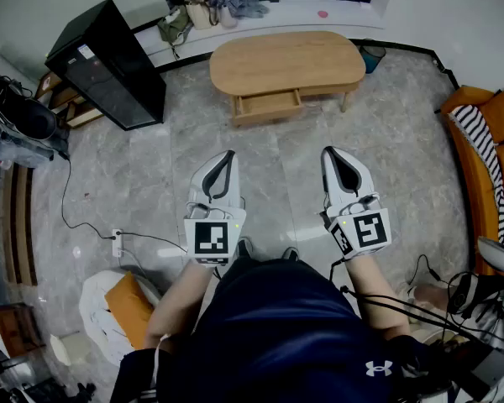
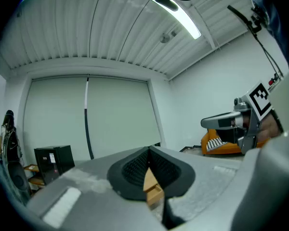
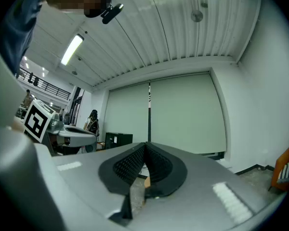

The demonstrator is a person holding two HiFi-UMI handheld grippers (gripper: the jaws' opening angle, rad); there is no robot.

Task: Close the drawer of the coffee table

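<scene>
The left gripper [image 1: 228, 155] and right gripper [image 1: 329, 151], jaws shut on nothing, hang level over grey floor [image 1: 273, 154], well short of the oval table [image 1: 287, 57], whose drawer [image 1: 270, 105] stands pulled out. A black cabinet [image 1: 109, 65] stands left, an orange sofa [image 1: 479, 141] right. Only the gripper views show the slatted ceiling [image 3: 183, 32] and lights [image 2: 178, 16].

The floor [image 1: 151, 183] is grey marbled tile, with a black cabinet [image 1: 109, 61] at the far left and an orange sofa [image 1: 500, 112] draped with a striped cloth [image 1: 479, 145] along the right wall. Bags [image 1: 210, 8] sit on a low white ledge [image 1: 286, 13] at the far wall. A ribbed white ceiling [image 2: 86, 28] carries a lit strip light [image 2: 176, 13] above pale window blinds [image 2: 120, 114].
</scene>
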